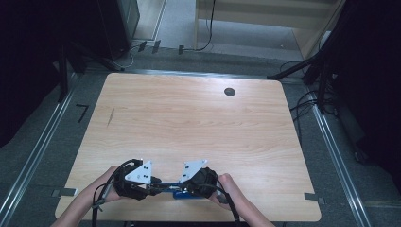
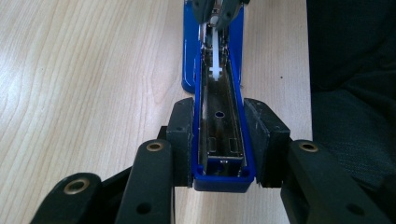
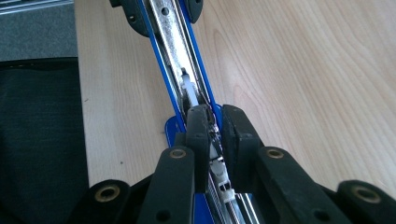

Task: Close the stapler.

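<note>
A blue stapler (image 2: 219,116) lies opened flat near the table's (image 1: 189,118) near edge, its shiny metal staple channel exposed. The left gripper (image 2: 219,140) clamps the channel's blue end from both sides. The right gripper (image 3: 212,135) pinches the white pusher inside the channel. Bare tabletop stretches beyond, toward the far edge.

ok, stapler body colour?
Blue, with a bare silver metal channel inside. The stapler shows best in the left gripper view.
</note>
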`<state>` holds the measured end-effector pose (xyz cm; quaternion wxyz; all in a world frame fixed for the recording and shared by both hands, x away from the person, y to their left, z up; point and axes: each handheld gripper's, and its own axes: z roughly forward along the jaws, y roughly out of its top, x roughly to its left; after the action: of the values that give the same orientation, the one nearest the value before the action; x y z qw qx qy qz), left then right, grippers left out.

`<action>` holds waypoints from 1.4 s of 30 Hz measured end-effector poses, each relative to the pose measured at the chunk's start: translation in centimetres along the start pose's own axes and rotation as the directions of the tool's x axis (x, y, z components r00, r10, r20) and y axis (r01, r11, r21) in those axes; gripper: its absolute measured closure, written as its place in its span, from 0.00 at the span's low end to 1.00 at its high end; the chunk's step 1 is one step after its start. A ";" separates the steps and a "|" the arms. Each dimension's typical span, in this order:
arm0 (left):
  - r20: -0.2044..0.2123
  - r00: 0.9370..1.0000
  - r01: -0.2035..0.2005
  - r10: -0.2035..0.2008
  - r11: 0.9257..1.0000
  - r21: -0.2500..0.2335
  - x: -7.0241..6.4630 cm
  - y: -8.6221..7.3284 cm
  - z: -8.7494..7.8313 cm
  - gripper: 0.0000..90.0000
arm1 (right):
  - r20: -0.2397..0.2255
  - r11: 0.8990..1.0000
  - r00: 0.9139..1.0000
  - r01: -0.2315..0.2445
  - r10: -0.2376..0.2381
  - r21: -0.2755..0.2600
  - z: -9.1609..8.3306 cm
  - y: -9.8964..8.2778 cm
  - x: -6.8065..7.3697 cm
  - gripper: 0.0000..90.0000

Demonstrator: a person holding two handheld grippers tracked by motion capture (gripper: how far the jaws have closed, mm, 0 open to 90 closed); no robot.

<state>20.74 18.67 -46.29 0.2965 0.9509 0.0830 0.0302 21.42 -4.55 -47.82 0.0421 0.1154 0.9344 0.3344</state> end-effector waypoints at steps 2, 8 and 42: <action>-0.004 1.000 -0.003 0.003 1.000 0.005 -0.1 0.0 0.0 0.74 | 0.004 1.000 1.000 0.000 -0.001 0.004 0.5 0.0 0.1 0.93; -0.009 1.000 0.018 -0.018 0.999 0.033 -0.1 -0.2 0.2 0.71 | 0.010 1.000 1.000 0.022 -0.022 0.008 1.2 0.1 0.7 0.94; -0.024 0.998 0.051 -0.051 0.998 -0.027 -0.7 -0.6 -0.6 0.69 | 0.030 0.998 0.999 0.041 -0.039 -0.050 0.9 1.1 1.6 0.95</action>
<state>19.90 19.38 -46.09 0.3086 0.9441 0.1104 0.0353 20.24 -2.78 -47.87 0.0651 0.1003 0.9270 0.3554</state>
